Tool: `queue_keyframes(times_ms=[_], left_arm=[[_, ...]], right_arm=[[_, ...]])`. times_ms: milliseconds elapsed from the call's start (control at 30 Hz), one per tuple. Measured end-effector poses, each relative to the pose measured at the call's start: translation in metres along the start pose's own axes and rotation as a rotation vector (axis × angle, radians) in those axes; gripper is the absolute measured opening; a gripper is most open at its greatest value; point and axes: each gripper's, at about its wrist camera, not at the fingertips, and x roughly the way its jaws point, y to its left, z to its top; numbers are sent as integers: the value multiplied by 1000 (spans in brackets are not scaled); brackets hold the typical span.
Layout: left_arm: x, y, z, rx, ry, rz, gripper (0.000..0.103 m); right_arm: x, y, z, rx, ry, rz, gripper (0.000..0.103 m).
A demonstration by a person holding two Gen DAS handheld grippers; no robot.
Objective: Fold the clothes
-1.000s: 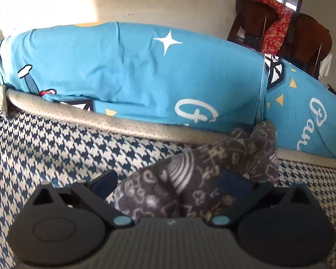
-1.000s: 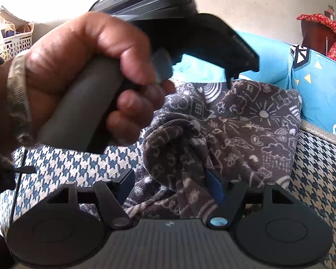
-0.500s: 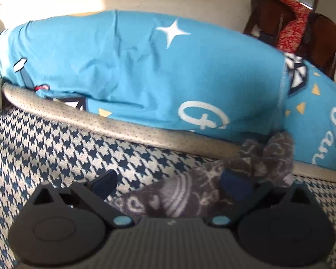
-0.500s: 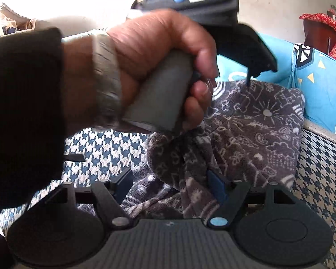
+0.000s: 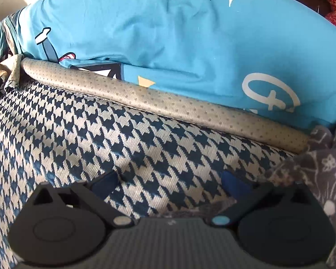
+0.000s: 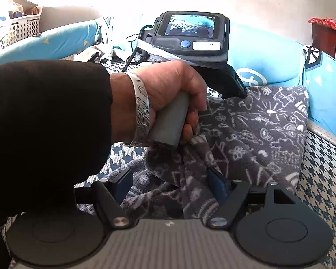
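L gripper [image 5: 170, 185]: fingers spread, nothing btwn them but houndstooth bed cover [image 5: 78, 134]. Grey garment [image 5: 324, 179] sits just off its R finger, not gripped.

R gripper [image 6: 170, 185]: fingers spread wide, a bunched ridge of the garment [image 6: 246, 134] lying btwn them. Pads don't look pressed in, so I read it as loose, not pinched.

Garment position: on the bed cover, far edge up against the blue pillows [image 6: 268, 58]. Part-flattened panel on the pillow side, rumpled heap nearer the R gripper. The person's left hand [image 6: 174, 94] w/ silver bangle holds the L gripper's handle directly above the heap.

Handling: looks like fleece/plush, dark grey w/ white doodle print. Soft, light, floppy, no stiffness; will sag and drag when lifted. Pile prob. grips the pads OK. Not fragile.

Where I'd take hold: an outer hem or corner, single layer, not the bunched ridge (several layers, fold would go crooked). Which edges are hems, can't tell from here.

Surroundings: woven houndstooth, navy/cream; grey dotted piping [image 5: 168, 98] along the pillow base; smooth cotton pillows.
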Motion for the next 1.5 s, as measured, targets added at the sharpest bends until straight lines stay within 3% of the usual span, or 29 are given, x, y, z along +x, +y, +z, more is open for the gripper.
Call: queue_keyframes(times_ms=[367, 533, 867, 1167, 1300, 1500], left_arm=[[-42, 8, -2, 10, -20, -60, 103], [-72, 10, -22, 68, -8, -50, 103], [-125, 41, -70, 89, 2, -44, 103], [-159, 61, -122, 127, 25, -50, 103], [-170, 67, -145, 148, 43, -56, 103], [-182, 72, -177, 161, 77, -73, 103]], right_arm=[[-14, -1, -3, 36, -22, 32, 74], [-26, -3, -4, 79, -34, 61, 74], [-79, 4, -18, 79, -92, 72, 74], [-151, 2, -63, 201, -203, -74, 74], [-166, -17, -78, 288, -203, -165, 74], [-180, -39, -99, 405, -166, -213, 74]])
